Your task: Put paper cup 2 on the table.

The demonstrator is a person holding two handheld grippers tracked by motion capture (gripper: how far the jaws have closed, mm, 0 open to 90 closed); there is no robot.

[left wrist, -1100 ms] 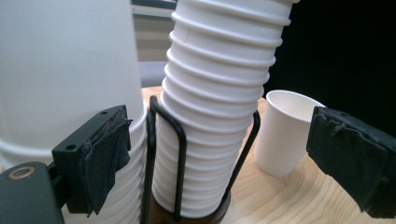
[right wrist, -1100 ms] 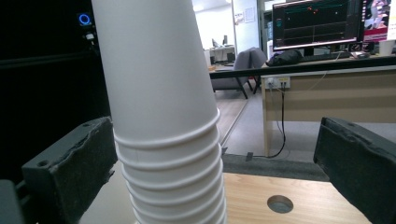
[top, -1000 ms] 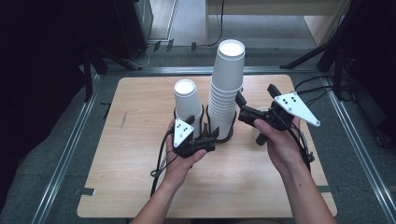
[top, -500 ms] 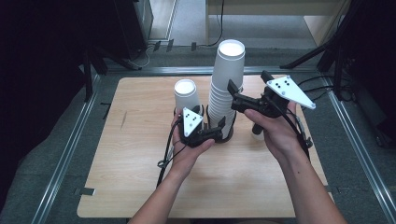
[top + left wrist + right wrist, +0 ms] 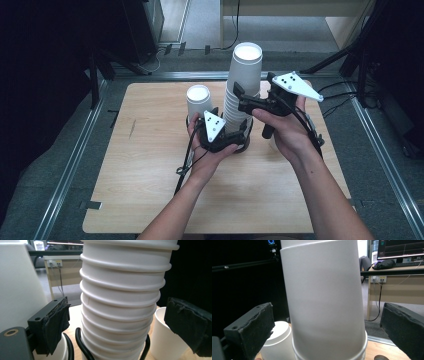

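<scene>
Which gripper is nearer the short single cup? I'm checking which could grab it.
Left. The left gripper sits low at the tall cup stack's base, beside the short single cup. The right gripper straddles the stack higher up, farther away.

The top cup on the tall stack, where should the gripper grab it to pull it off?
Probably on the top cup's smooth side wall, above the rims of the cups below. The right gripper comes level from the side, its open jaws on either side of the wall.

Tall cup stack (image 5: 243, 85) and the single upturned cup (image 5: 198, 100) just beside it crowd the desk (image 5: 150, 200) middle, with another cup (image 5: 166, 336) behind, while the whole near half stays wide open.
</scene>
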